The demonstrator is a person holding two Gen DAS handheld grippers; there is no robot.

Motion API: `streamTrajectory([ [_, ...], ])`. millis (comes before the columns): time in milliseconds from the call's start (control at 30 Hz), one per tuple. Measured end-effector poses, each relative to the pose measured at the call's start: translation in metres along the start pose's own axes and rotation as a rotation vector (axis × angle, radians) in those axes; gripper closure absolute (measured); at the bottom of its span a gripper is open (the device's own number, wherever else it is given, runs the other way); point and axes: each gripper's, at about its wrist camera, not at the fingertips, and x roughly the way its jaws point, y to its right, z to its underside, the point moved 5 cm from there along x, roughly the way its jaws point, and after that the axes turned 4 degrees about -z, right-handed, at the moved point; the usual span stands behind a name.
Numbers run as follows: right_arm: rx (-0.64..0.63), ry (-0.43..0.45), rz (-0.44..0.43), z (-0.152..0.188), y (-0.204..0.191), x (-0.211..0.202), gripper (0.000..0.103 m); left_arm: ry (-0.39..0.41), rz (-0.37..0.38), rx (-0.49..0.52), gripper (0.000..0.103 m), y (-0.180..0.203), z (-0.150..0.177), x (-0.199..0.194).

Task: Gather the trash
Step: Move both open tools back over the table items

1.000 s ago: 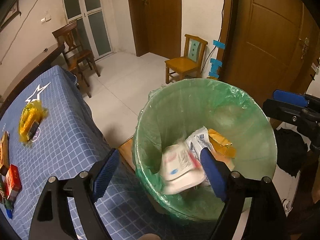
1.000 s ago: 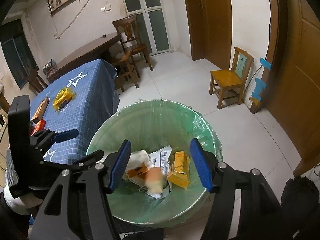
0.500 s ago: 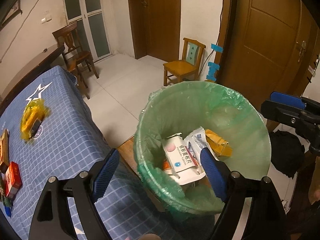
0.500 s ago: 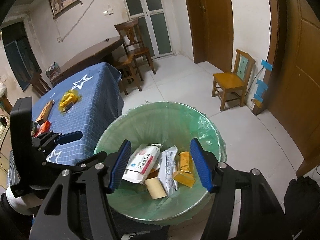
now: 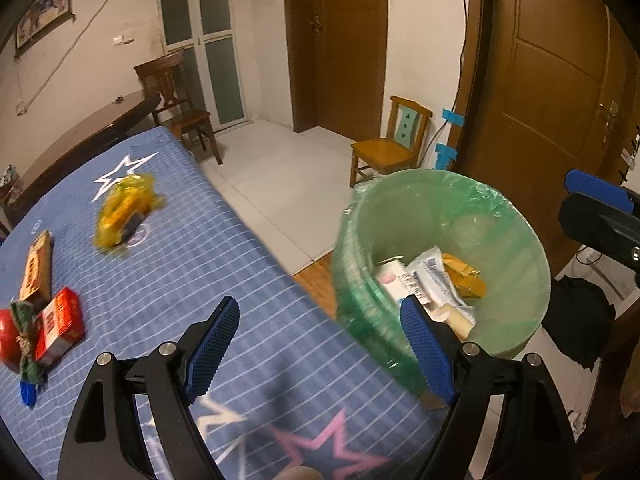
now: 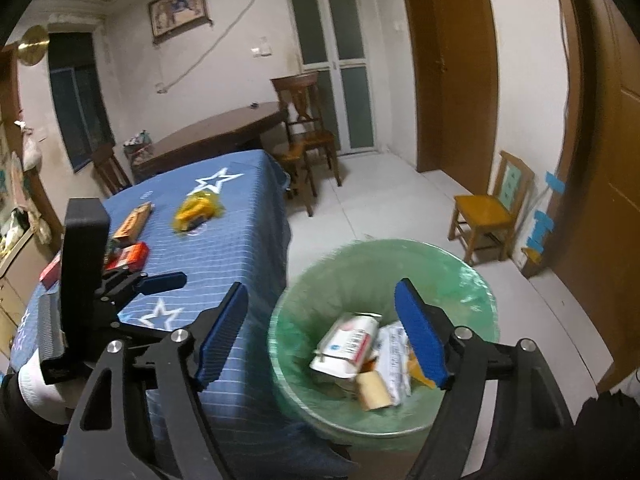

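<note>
Status: task partly complete. The green-lined trash bin (image 6: 384, 336) stands on the floor just beside the counter's (image 5: 208, 264) edge, at about 3 o'clock from the left hand-held gripper (image 5: 320, 352). It already holds several discarded items: a white packet with red print (image 6: 348, 340), a crinkled white wrapper (image 6: 394, 344), a yellow wrapper (image 5: 464, 276) and a tan cardboard roll (image 6: 374, 390).

Both tools carry nothing. The left hand-held gripper has its blue pads spread wide over the blue cloth; the right hand-held gripper (image 6: 320, 340) is likewise spread apart, poised above the bin's near rim.

Outstanding on the counter, toward 10 to 11 o'clock in the left wrist view: a yellow plastic bag (image 5: 124, 208) near the white star, an orange-brown carton (image 5: 38, 268), a red box (image 5: 58, 326), and a cluster of small items at the left edge, too blurred to identify.

Assessment: roughly half the visible trash is binned; at least three pieces remain to be fetched.
</note>
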Motion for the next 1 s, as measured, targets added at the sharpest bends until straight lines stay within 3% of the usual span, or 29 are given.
streamTrajectory([
  [600, -0.100, -0.053, -0.154, 0.010, -0.105, 0.037, 0.021, -0.011, -0.084, -0.125, 0.020, -0.110, 0.058, -0.041],
  [1000, -0.152, -0.120, -0.247, 0.030, -0.167, 0.060, 0.019, -0.060, -0.157, -0.264, 0.019, -0.232, 0.128, -0.065],
])
